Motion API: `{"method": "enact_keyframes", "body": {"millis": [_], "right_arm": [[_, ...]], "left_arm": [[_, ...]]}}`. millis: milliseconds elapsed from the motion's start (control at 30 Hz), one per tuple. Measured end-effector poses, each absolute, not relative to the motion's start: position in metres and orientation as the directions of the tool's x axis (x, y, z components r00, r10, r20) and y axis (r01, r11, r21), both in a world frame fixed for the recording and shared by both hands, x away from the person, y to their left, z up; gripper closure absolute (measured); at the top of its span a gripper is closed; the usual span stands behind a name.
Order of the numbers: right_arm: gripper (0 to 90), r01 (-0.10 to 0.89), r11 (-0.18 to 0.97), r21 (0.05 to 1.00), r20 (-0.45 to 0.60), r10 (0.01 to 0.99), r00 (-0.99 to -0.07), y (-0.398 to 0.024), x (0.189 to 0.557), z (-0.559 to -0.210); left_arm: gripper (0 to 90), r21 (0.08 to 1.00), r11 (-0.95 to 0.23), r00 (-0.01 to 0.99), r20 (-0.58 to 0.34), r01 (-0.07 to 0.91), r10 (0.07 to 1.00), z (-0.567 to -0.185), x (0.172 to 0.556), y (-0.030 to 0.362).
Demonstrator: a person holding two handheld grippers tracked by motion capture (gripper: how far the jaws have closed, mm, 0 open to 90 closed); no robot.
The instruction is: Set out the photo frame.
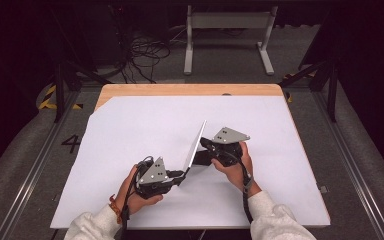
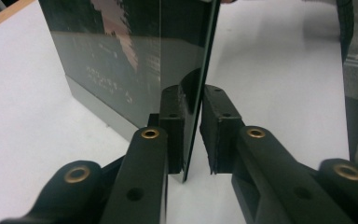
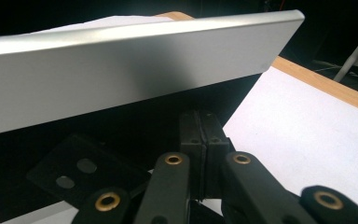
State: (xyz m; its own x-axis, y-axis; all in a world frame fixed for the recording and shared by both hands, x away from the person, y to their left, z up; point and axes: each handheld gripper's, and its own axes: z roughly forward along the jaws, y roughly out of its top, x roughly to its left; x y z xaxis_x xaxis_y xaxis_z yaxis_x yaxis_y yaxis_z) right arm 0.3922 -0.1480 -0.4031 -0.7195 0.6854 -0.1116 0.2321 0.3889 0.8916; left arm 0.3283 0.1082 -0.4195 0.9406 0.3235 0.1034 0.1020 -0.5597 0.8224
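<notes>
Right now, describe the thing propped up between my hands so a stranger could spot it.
Look at the white sheet covering the wooden table. Near its middle a thin flat panel stands on edge between two hand-held tongs, silver on one face, dark and glossy on the other.

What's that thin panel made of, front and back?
Thin panel: the back looks like matte silver metal, probably aluminium, judging by its soft, even sheen. The front looks like glass: dark, glossy and showing mirror-like reflections.
</notes>
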Motion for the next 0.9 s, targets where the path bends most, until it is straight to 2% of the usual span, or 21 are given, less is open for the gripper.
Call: {"method": "enact_keyframes", "body": {"millis": [233, 900], "right_arm": [[90.0, 0.222, 0.406, 0.887, -0.121, 0.667, -0.735, -0.145, 0.387, -0.405], [90.0, 0.21, 0.397, 0.894, -0.111, 0.648, -0.754, -0.145, 0.395, -0.407]], "left_arm": [[83.9, 0.804, -0.584, 0.941, 0.104, 0.111, 0.322, -0.426, 0.328, 0.11], [82.6, 0.802, -0.589, 0.95, 0.104, 0.094, 0.294, -0.429, 0.328, 0.091]]}}
